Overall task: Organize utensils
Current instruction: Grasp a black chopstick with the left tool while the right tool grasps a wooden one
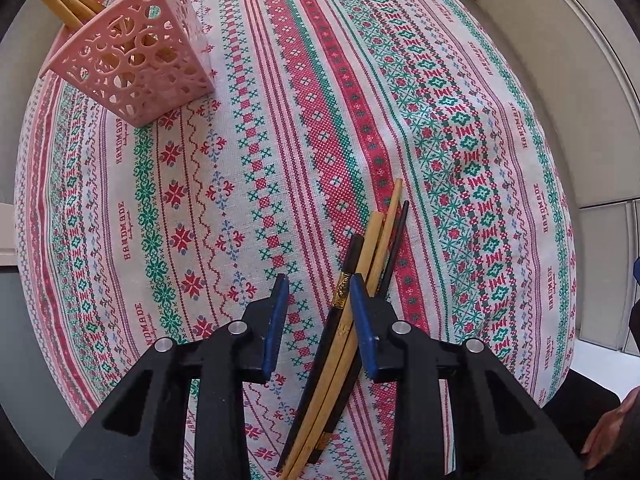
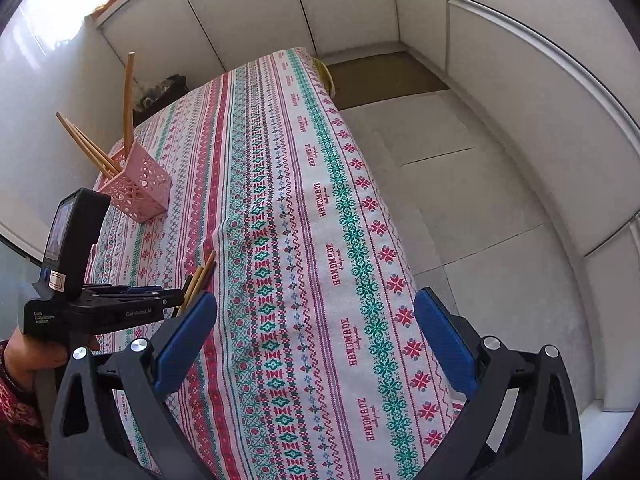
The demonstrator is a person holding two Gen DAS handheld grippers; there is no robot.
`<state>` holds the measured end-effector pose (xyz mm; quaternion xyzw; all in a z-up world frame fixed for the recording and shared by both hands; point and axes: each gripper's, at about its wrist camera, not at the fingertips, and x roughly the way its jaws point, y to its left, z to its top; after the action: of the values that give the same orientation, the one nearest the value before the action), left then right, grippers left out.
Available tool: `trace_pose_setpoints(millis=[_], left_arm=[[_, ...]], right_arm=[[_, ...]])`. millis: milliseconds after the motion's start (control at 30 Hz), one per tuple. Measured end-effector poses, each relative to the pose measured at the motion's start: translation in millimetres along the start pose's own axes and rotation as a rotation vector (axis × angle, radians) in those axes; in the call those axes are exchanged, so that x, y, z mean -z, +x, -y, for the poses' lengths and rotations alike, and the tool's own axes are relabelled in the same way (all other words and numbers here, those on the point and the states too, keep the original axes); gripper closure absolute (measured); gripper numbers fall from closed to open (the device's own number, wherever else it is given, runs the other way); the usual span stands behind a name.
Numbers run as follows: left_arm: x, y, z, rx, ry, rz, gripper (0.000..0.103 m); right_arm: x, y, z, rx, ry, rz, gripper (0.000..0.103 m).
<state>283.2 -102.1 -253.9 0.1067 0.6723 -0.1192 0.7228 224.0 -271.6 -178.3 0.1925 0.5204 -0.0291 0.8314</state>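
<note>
Left gripper [image 1: 320,312] is narrowed around the chopstick bundle [image 1: 356,300], only its right pad looks touching, not clamped. Sticks run lengthwise between the pads, near the table's [image 1: 280,120] right edge; pink basket [image 1: 132,60] sits toward the far-left corner. Right gripper [image 2: 316,344] gapes wide, empty.

chopstick bundle [image 1: 340,344] ends under hand-held gripper [image 1: 320,312]

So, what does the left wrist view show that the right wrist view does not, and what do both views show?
Only the left wrist view: black chopsticks among bamboo chopsticks, between the left gripper fingers; whether the pads press them is unclear.

Only the right wrist view: the open, empty right gripper, the left gripper's camera, the hand holding it, white cabinets.

Both: the pink basket with bamboo chopsticks inside, the patterned tablecloth.
</note>
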Motion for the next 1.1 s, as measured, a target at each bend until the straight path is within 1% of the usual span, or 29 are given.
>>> trace_pose_setpoints(millis=[33, 67, 167, 233, 367, 467, 500, 533, 700, 733, 767, 800, 867, 933, 1033, 1100], left_arm=[[0, 1, 0, 0.001, 0.003, -0.001, 0.073], [0, 2, -3, 0.001, 0.004, -0.005, 0.077], [-3, -4, -17, -0.004, -0.022, 0.003, 0.077], [-2, -5, -26, 0.007, -0.031, 0.007, 0.079], [0, -7, -15, 0.028, 0.016, 0.005, 0.079], [1, 2, -5, -0.014, 0.038, -0.013, 0.077], [0, 3, -2, -0.017, 0.047, -0.008, 0.076], [1, 7, 0, -0.023, 0.056, -0.023, 0.078], [1, 10, 14, -0.029, 0.108, -0.003, 0.084], [0, 9, 14, -0.021, 0.112, 0.002, 0.087], [0, 8, 12, -0.008, 0.111, 0.009, 0.091], [-1, 9, 15, -0.009, 0.104, 0.018, 0.095], [0, 6, 6, 0.021, 0.057, 0.036, 0.097], [5, 0, -8, -0.018, 0.012, 0.067, 0.097], [17, -22, -30, 0.022, -0.039, 0.121, 0.097], [28, -45, -44, 0.052, -0.079, 0.178, 0.097]], right_arm=[[0, 1, 0, 0.001, 0.0, -0.001, 0.007], [0, 1, -1, 0.003, -0.001, -0.002, 0.007], [0, 1, -1, 0.005, 0.0, -0.004, 0.007], [0, 1, 0, 0.005, 0.003, -0.005, 0.007], [0, 2, 0, -0.003, 0.014, -0.014, 0.007], [1, 2, -1, -0.004, 0.01, -0.018, 0.007], [1, 2, -1, -0.001, 0.009, -0.018, 0.007], [1, 2, 0, 0.0, 0.011, -0.018, 0.007], [0, 4, 1, -0.005, 0.03, -0.028, 0.007], [0, 4, -1, -0.005, 0.031, -0.034, 0.007], [0, 5, -2, -0.008, 0.032, -0.039, 0.007], [0, 6, -4, -0.005, 0.034, -0.042, 0.007], [-2, 9, -9, 0.001, 0.04, -0.045, 0.007], [-5, 17, -17, 0.009, 0.049, -0.057, 0.007], [-10, 34, -38, 0.006, 0.047, -0.093, 0.007], [-12, 48, -61, 0.011, 0.017, -0.113, 0.011]])
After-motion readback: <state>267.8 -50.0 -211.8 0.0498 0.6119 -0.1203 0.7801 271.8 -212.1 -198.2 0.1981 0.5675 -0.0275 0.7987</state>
